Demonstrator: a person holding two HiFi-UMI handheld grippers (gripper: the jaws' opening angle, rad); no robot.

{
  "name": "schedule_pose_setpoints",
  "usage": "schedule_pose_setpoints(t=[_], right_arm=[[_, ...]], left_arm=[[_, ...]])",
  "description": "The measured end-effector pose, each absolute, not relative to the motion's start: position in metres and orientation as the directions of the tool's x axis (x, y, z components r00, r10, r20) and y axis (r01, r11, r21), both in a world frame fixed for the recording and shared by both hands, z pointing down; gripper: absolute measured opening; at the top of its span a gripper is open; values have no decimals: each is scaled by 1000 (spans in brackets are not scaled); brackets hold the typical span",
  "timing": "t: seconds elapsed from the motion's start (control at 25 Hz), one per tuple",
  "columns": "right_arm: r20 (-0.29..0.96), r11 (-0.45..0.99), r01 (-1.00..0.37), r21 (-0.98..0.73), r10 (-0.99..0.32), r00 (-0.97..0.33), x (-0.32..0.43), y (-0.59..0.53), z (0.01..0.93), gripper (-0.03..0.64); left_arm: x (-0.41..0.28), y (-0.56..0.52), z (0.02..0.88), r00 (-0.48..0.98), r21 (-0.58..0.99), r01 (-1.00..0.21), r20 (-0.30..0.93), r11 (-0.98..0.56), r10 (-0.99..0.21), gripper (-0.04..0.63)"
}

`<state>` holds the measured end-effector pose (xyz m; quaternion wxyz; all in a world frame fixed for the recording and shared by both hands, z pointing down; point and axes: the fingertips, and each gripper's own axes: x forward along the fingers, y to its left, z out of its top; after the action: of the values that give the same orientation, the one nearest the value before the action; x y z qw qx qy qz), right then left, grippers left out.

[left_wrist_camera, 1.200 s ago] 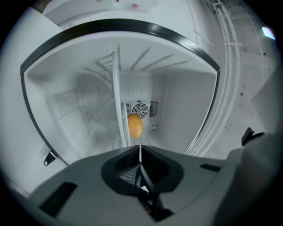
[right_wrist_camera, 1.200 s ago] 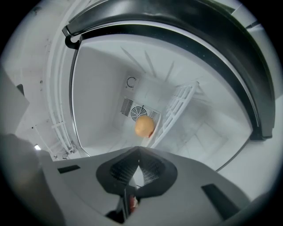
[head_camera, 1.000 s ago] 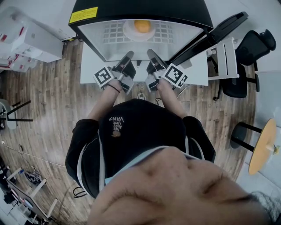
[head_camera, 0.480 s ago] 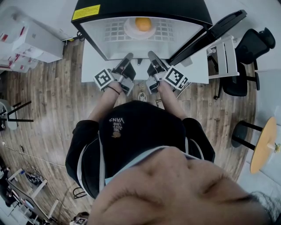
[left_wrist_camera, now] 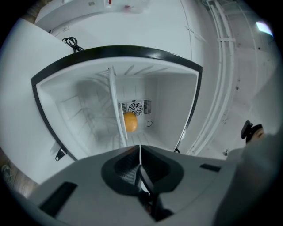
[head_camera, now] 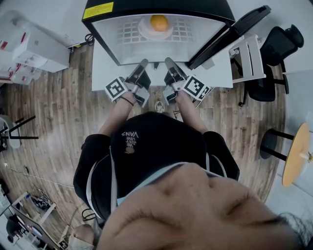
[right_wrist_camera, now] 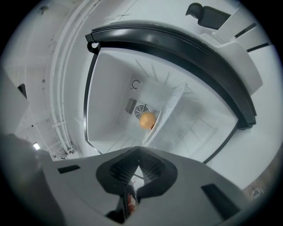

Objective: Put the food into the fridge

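Fridge shelf (head_camera: pixel 125 34) w/ plate (head_camera: pixel 144 32), orange (head_camera: pixel 159 22)

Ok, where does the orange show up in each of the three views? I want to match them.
Head view: the orange is at top centre, on the fridge's wire shelf.
Left gripper view: near centre, just right of the shelf seen edge-on, below the fan grille.
Right gripper view: near centre, just below the fan grille.
Shared landmark: the black fridge frame around the white interior.
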<state>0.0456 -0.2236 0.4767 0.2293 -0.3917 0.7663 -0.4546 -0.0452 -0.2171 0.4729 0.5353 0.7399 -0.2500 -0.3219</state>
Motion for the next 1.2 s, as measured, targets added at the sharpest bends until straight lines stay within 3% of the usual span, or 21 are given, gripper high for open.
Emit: schedule_pose_setpoints(t=[0.6, 1.2], right_arm=[[19, 342, -552, -760, -839, -545, 39, -196, 472, 12], [69, 357, -689, -631, -858, -508, 42, -188, 477, 12]], left_arm=[[-55, -193, 464, 722, 893, -140, -203, -427, -661, 25], [-66, -187, 475, 760, 789, -330, -104, -519, -642, 25]])
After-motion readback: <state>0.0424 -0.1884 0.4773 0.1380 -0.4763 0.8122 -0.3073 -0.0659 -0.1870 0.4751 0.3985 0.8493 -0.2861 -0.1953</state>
